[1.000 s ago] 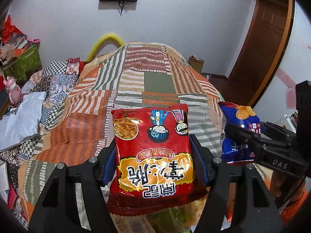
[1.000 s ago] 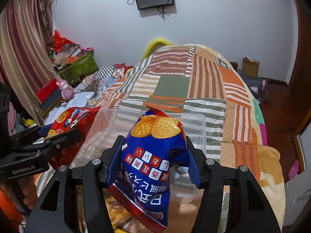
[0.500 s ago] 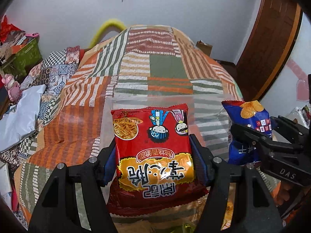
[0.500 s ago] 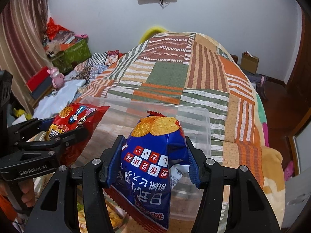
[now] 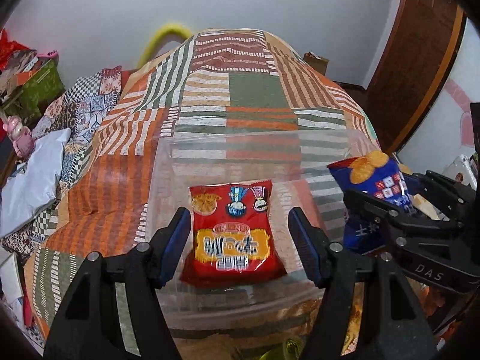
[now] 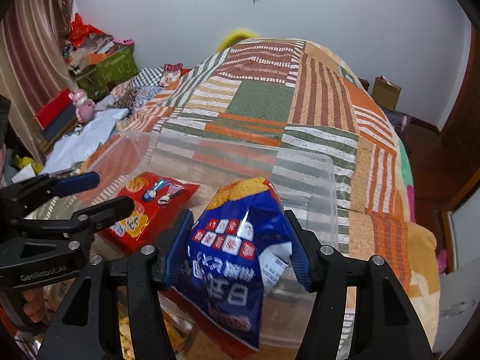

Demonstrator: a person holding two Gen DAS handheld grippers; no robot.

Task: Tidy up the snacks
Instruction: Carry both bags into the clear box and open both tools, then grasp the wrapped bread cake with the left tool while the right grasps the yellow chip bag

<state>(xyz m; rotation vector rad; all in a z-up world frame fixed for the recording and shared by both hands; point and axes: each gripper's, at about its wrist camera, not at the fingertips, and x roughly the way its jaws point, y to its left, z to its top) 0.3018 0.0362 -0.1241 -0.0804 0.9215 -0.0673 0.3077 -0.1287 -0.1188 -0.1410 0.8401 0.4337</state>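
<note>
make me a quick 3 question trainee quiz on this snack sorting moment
1. True or false: the left gripper is clamped on the red snack bag.
2. What does the right gripper hold? A) blue snack bag B) pink toy C) cardboard box
3. Fill in: the red bag lies inside the clear plastic ___.

Key: 1 false, its jaws stand open and apart from the bag; 2 A; 3 bin.

Shiny wrappers, clear plastic, soft cloth

Both snack bags (image 5: 237,228) (image 6: 237,249) are glossy foil; the bin (image 5: 168,162) is clear smooth plastic; the quilt (image 5: 255,90) is matt cloth.
</note>
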